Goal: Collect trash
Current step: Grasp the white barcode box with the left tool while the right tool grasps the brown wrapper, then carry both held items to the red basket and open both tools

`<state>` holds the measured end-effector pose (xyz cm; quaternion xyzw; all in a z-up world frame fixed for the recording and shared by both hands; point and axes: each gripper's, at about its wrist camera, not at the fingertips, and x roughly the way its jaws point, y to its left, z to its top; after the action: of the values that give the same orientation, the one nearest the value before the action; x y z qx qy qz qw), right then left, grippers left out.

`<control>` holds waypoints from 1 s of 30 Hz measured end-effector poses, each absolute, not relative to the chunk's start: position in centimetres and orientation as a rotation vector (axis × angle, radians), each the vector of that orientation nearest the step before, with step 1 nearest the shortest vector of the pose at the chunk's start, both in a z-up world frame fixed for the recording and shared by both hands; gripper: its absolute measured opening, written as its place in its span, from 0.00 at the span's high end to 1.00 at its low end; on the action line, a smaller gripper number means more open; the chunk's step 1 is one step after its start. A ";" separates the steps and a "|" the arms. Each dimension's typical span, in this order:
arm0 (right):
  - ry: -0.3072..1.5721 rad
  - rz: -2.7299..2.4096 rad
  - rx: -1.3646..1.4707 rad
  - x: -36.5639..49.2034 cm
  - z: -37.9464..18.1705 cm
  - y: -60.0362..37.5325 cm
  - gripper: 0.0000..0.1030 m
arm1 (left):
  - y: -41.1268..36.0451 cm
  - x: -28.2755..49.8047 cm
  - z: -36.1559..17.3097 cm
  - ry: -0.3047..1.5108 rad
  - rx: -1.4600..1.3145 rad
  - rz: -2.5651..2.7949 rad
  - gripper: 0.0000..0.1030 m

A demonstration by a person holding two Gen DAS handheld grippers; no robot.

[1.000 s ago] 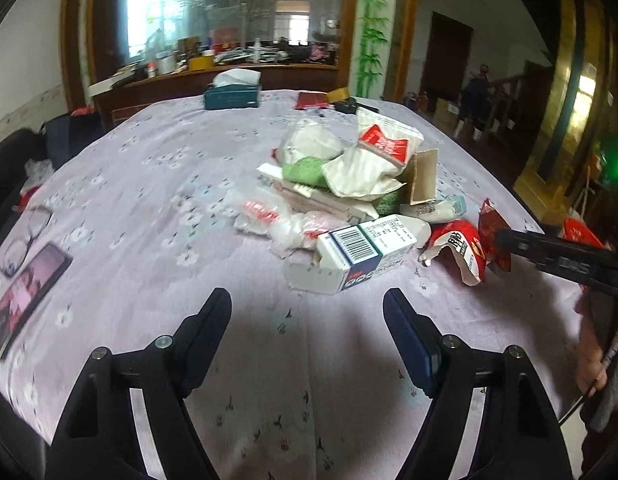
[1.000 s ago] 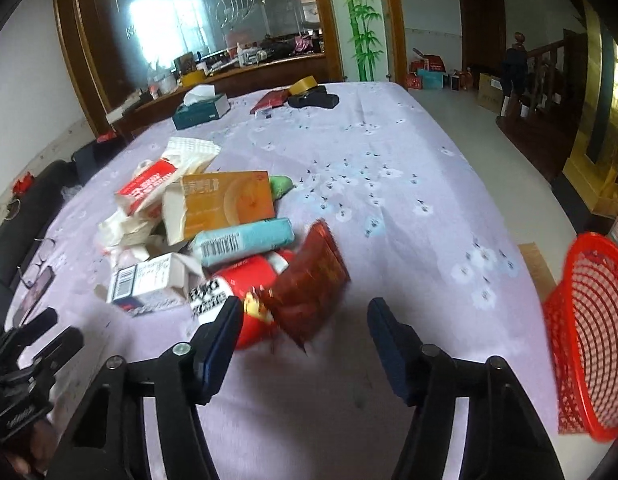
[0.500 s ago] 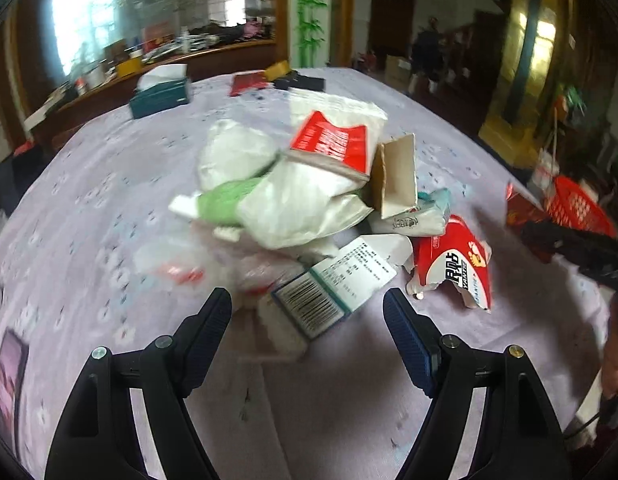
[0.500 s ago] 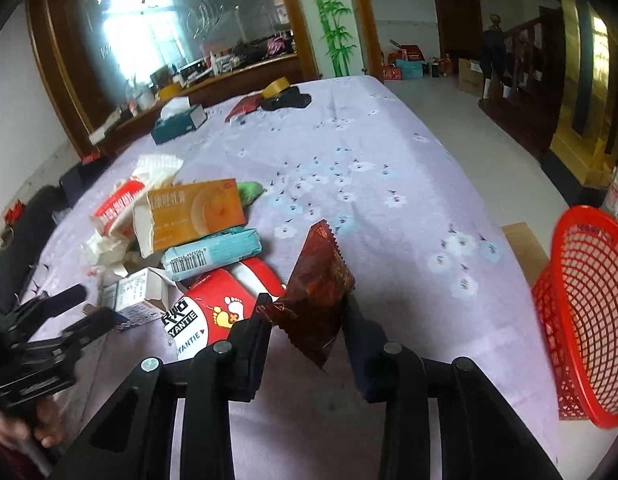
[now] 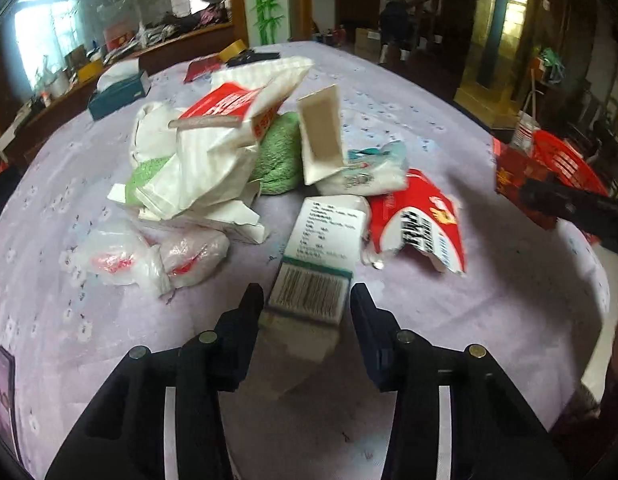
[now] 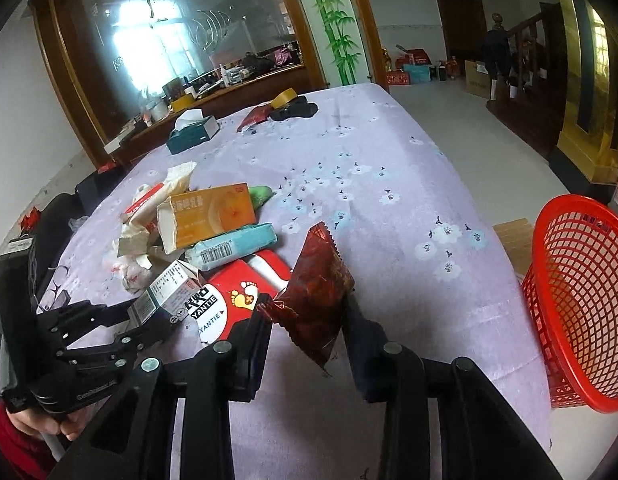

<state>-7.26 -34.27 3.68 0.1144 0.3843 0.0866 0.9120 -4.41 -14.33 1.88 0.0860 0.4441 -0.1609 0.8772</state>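
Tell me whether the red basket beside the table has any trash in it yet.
Appears empty. The right wrist view shows only bare mesh inside the red basket; its very bottom is hidden. The dark red wrapper is in the right claw.

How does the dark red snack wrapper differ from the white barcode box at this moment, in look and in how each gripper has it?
The dark red snack wrapper is a soft, crinkled foil pouch; the white barcode box is a stiff printed carton. The wrapper is clamped in the right gripper and lifted off the table; the box lies between the left gripper's fingers, whose contact with it is unclear. The wrapper stands on edge; the box lies flat by the pile. Both are trash.
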 end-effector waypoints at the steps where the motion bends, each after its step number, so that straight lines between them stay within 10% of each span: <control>1: 0.793 0.183 0.240 -7.3 3.6 -34.3 0.64 | -14.2 -4.0 1.7 0.933 0.160 -0.326 0.56; 19: 0.750 0.244 0.287 -9.8 4.2 -36.4 0.64 | -13.9 -10.7 5.9 0.763 0.037 -0.345 0.58; 30: 0.628 0.012 0.443 -12.8 7.3 -47.6 0.64 | -27.6 -10.1 8.8 0.732 0.096 -0.639 0.58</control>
<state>-12.84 -47.60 7.34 0.2163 0.3062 0.0060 0.9270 -10.13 -27.63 8.83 0.0464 0.3514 -0.3072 0.8832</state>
